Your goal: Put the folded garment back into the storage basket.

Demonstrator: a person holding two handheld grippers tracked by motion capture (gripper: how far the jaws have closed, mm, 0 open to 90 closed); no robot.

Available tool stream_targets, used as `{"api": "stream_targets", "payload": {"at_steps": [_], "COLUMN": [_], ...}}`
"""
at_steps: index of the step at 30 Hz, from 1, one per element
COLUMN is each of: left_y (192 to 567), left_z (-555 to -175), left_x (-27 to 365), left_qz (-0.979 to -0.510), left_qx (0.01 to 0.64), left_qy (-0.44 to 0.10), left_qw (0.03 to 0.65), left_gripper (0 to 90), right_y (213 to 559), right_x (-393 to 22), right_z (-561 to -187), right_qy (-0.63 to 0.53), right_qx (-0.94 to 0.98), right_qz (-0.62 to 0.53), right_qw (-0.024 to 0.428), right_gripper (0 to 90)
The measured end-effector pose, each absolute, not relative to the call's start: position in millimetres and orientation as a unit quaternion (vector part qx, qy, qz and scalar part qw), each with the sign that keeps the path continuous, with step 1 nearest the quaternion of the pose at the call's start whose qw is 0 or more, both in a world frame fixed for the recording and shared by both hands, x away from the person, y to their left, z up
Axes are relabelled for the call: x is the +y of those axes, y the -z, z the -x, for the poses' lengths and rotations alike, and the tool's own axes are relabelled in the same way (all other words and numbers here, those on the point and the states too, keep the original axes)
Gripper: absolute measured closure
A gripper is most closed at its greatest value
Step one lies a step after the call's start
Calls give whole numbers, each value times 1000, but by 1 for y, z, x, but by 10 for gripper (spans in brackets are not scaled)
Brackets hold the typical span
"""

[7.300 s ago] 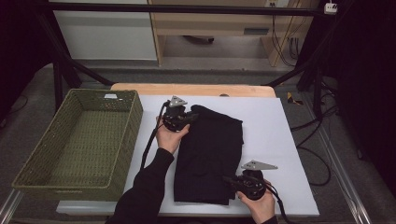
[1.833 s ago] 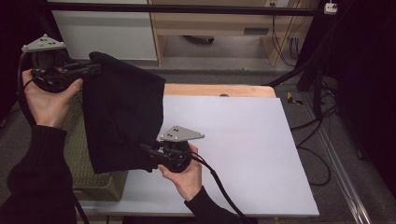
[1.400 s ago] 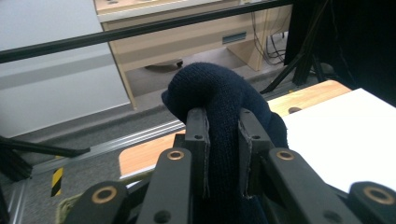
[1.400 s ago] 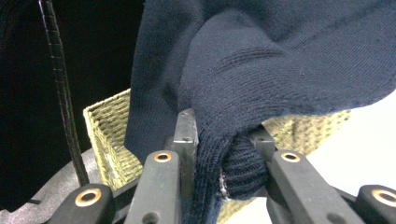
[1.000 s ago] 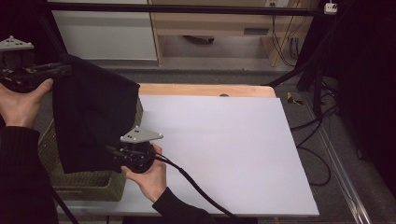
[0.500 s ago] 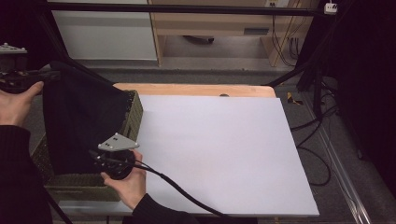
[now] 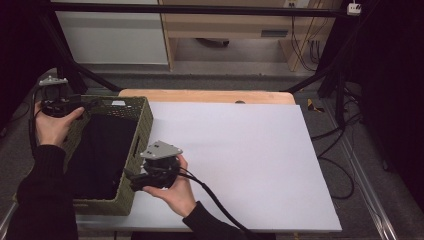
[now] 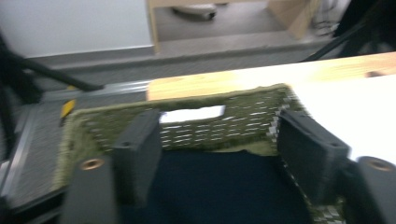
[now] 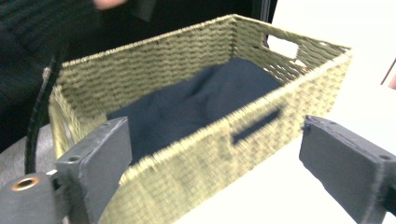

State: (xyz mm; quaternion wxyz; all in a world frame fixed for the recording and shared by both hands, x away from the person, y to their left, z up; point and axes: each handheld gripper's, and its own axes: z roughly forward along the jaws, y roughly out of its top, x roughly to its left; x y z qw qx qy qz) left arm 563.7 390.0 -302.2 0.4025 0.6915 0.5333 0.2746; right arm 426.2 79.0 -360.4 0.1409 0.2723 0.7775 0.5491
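High view: both grippers, left at 10 o'clock & right, jaws just spread, empty; dark cloth dropped into basket, so stowing looks done.

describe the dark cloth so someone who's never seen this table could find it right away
Start at the white table top and go to its left edge, where a green woven basket stands. The dark cloth lies inside it, covering the bottom, between the left gripper and the right gripper. It is the one soft, near-black thing there.
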Motion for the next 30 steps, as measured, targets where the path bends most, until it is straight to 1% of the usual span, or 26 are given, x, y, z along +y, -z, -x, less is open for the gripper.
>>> {"api": "stream_targets", "payload": {"at_steps": [3,5,6,8,9,10,11,13,15,19,24,27,30], "left_y": [305,309,313,316,317,320,320,321,323,323,324,325,326], "left_z": [-559,-554,-551,-549,-547,-543,-543,-537,-529,-519,-506,-502,-495], "left_x": [385,381,377,376,374,371,371,367,360,349,331,324,308], "left_qz": [-691,-692,-697,-699,-701,-705,-705,-707,-708,-719,-728,-732,-742], "left_qx": [531,528,523,521,522,519,519,511,503,484,470,461,442], "left_qy": [-271,-262,-255,-250,-245,-236,-236,-232,-221,-216,-210,-205,-205], "left_qw": [409,417,419,420,420,423,423,431,444,450,453,458,461], "left_gripper": [197,169,159,129,129,100,89,85,62,44,0,0,0], "right_y": [365,366,368,369,369,370,370,371,373,377,383,385,387], "right_x": [59,53,39,29,29,16,12,0,-10,-32,-59,-70,-93], "right_z": [-430,-431,-434,-437,-437,-439,-440,-442,-444,-448,-449,-449,-449], "right_qy": [-540,-540,-539,-536,-536,-537,-537,-535,-533,-526,-520,-514,-511], "right_qx": [786,785,785,786,786,784,784,784,785,786,787,788,785], "right_qz": [-274,-276,-284,-288,-288,-292,-293,-295,-294,-302,-306,-311,-322], "right_qw": [127,125,116,113,113,109,107,111,113,120,128,135,140], "right_gripper": [76,74,69,69,69,64,62,61,55,57,49,50,48]}}
